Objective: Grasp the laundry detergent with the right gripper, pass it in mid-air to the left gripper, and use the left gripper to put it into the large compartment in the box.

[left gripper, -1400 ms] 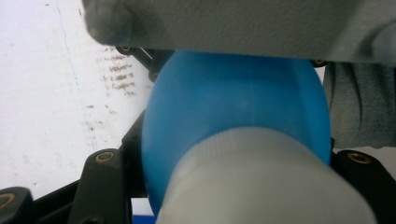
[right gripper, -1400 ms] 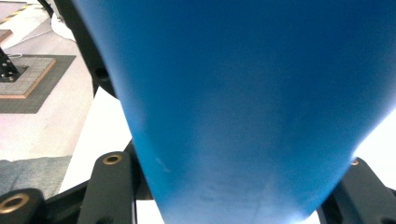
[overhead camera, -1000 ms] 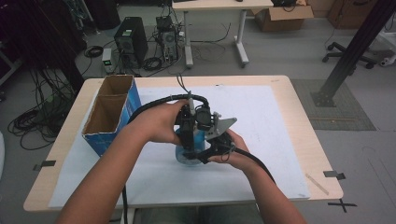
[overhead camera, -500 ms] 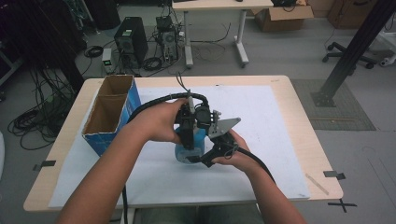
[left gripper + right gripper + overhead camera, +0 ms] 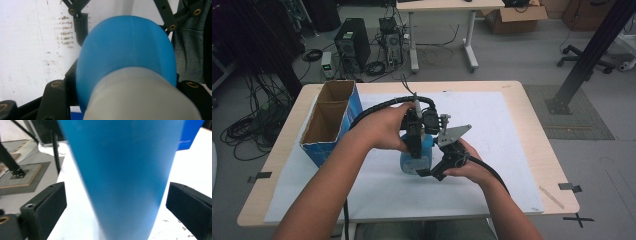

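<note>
Stood upright on the white sheet (image 5: 492,150) near the middle of the table (image 5: 532,110): a blue plastic bottle (image 5: 418,156) with a pale grey cap (image 5: 140,97). Gripped from above at the cap end by the left gripper (image 5: 416,142), jaws clamped on either side. Straddled low on its body by the right gripper (image 5: 432,172), coming in from the near side; jaws just opened wide, pads (image 5: 47,203) standing clear of the blue wall, bottle between them but not pressed. Left of the bottle, well apart, an open blue cardboard box (image 5: 329,120) with two compartments. No readable label or writing on the bottle; print on the box too small to read.
</note>
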### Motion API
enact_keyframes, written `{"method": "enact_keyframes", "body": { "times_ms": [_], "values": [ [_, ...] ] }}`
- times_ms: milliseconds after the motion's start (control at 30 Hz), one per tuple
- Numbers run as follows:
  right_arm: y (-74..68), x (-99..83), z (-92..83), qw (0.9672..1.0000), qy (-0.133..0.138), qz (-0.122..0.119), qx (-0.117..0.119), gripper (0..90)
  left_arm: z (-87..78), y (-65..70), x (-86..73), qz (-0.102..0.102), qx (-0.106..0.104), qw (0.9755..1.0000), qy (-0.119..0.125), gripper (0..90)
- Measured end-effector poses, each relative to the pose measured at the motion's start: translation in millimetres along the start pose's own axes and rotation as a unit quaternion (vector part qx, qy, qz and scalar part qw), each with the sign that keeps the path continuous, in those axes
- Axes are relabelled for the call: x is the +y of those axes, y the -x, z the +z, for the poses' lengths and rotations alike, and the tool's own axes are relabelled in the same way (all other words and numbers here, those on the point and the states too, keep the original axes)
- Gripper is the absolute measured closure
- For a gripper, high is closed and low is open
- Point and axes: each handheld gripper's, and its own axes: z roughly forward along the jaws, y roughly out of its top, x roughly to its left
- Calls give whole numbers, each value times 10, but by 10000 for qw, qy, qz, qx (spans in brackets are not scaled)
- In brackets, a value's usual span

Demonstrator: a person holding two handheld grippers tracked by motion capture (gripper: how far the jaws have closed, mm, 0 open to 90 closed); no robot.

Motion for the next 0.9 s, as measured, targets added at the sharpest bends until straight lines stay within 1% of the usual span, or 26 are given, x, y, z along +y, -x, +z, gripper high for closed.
{"method": "enact_keyframes", "body": {
  "times_ms": [33,67,133,167,233,300,367,400,433,467,567,600,633,667,700,733,767,867,900],
  "values": [
    [-10,5,-33,10000,-39,10,91,12,-18,-14,3,-110,-14,9999,-25,398],
    [-10,5,-33,10000,-39,10,91,12,-18,-14,3,-110,-14,9999,-25,398],
    [-21,12,-90,9999,-30,-16,132,9,-47,-41,2,-329,-50,9994,-57,397],
    [-24,16,-126,9999,-23,-27,121,9,-60,-60,-3,-465,-78,9989,-53,397],
    [-28,22,-212,10000,-29,-39,67,8,-95,-94,-10,-666,-130,9976,-97,397],
    [-31,21,-308,10000,-57,-41,12,7,-128,-123,-20,-877,-135,9960,-109,397],
    [-34,7,-403,9999,-136,-83,-36,8,-180,-170,-42,-1174,-167,9929,-101,397],
    [-33,-14,-496,9996,-217,-113,-117,7,-205,-197,-56,-1312,-195,9911,-87,397],
    [-33,-14,-496,9996,-217,-113,-117,7,-233,-228,-72,-1445,-231,9892,-73,397],
    [-29,-26,-540,9996,-234,-100,-146,7,-262,-258,-90,-1562,-261,9874,-45,397],
    [-19,-58,-662,9993,-265,-67,-238,7,-364,-346,-139,-1927,-307,9808,-21,397],
    [-18,-64,-699,9993,-256,-52,-260,7,-400,-378,-154,-2060,-318,9780,-26,397],
    [-17,-67,-734,9993,-256,-59,-280,7,-433,-416,-172,-2234,-342,9741,-40,397],
    [-18,-67,-766,9992,-259,-65,-297,7,-467,-454,-188,-2372,-345,9708,-62,396],
    [-19,-65,-794,9992,-250,-69,-312,7,-500,-487,-206,-2568,-348,9658,-72,396],
    [-19,-61,-821,9991,-250,-72,-333,8,-530,-526,-229,-2730,-350,9613,-102,397],
    [-21,-58,-846,9990,-244,-71,-356,7,-563,-563,-253,-2861,-343,9575,-121,396],
    [-26,-46,-912,9989,-226,-109,-398,7,-666,-665,-339,-3352,-348,9414,-152,396],
    [-30,-43,-932,9988,-227,-106,-409,7,-701,-694,-369,-3532,-349,9348,-120,396]
  ]
}}
